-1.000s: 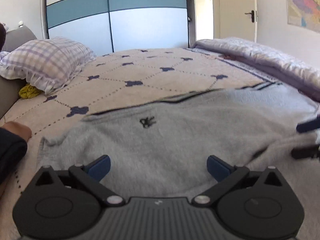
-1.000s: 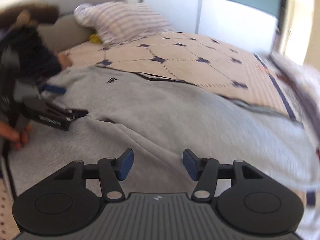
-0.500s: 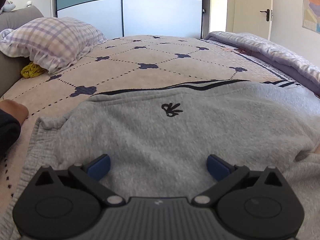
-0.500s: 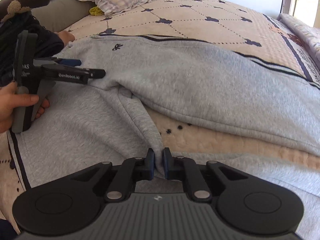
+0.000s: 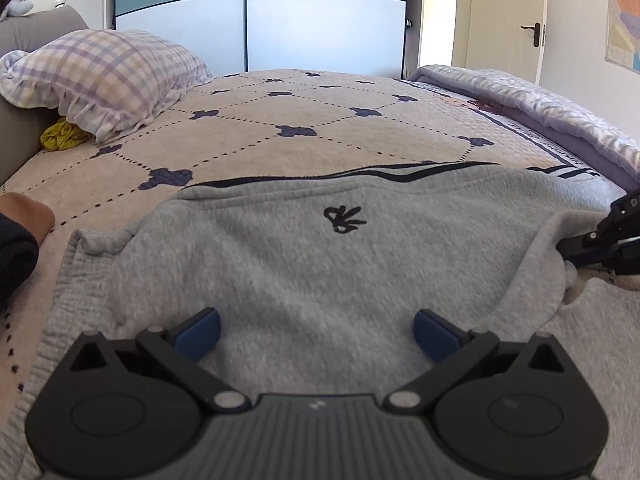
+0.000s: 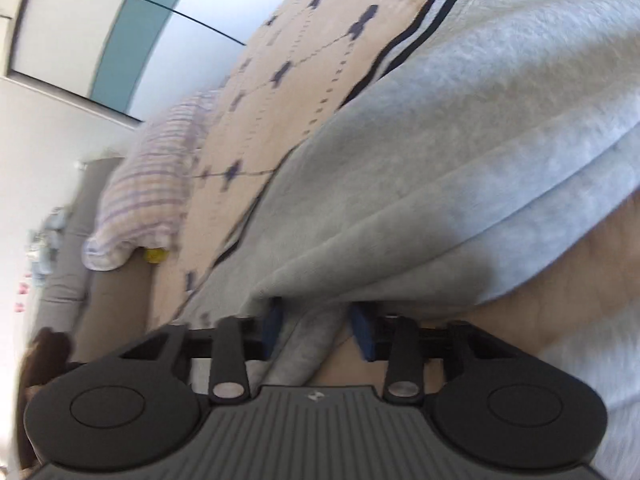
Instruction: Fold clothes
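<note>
Your left hand-held gripper (image 5: 316, 334) is spread wide, released, low over the grey sweatshirt (image 5: 320, 264) w/ nothing between its pads. The sweatshirt lies on the bed (image 5: 320, 128), black logo (image 5: 344, 220) facing up. Your right hand-held gripper (image 6: 318, 330) is tilted hard; a fold of grey fabric runs between its blue pads (image 6: 362, 332), but they stand apart, not clenched. View's blurred. Checked pillow (image 5: 104, 76) sits near the headboard.

The bedspread (image 5: 340, 120) beyond the grey sweatshirt (image 5: 320, 264) is lying bare, giving free passage. The pillow (image 5: 104, 76) is blocking the far left corner, and the rolled blanket (image 5: 540, 108) is closing the right edge.
</note>
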A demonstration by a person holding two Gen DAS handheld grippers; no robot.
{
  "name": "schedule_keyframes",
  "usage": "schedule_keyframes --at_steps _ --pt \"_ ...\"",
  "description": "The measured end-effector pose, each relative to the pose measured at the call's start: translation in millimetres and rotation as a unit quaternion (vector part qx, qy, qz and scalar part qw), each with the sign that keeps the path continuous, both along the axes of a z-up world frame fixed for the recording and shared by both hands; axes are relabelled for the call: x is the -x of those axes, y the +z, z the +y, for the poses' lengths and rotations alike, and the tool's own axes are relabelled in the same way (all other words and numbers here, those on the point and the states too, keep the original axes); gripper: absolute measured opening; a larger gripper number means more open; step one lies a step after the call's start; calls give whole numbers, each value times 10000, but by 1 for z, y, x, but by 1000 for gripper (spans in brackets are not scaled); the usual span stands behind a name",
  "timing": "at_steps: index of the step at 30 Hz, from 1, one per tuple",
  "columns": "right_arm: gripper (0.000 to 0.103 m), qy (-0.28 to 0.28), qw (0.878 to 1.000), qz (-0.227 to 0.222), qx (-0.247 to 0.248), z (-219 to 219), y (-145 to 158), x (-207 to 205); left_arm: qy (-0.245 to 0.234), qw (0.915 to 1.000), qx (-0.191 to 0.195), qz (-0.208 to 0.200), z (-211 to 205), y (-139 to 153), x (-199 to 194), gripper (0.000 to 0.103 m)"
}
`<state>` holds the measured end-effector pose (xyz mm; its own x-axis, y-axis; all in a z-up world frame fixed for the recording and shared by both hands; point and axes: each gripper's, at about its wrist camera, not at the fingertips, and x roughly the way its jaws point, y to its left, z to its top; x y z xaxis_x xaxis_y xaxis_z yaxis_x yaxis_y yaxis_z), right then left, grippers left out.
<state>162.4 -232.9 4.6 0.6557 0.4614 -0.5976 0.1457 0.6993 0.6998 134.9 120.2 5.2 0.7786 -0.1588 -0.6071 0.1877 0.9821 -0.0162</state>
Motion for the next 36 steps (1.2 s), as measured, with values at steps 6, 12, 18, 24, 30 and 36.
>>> schedule_keyframes --at_steps 6,12,18,24,30,36 --pt "0 17 9660 -1132 2325 50 56 -13 2 10000 21 3 1 0 0 103" --pt "4 217 9556 -816 2825 30 47 -18 -1 10000 8 2 0 0 -1 103" --pt "60 380 9985 2 388 -11 18 28 -1 10000 10 3 0 0 -1 103" --pt "0 8 9780 -351 2058 8 21 8 0 10000 15 4 0 0 -1 103" --pt "5 -281 9818 -429 1830 3 18 -5 1 10000 14 4 0 0 -1 103" --pt "22 -105 9951 -410 893 2 6 21 2 10000 14 4 0 0 -1 103"
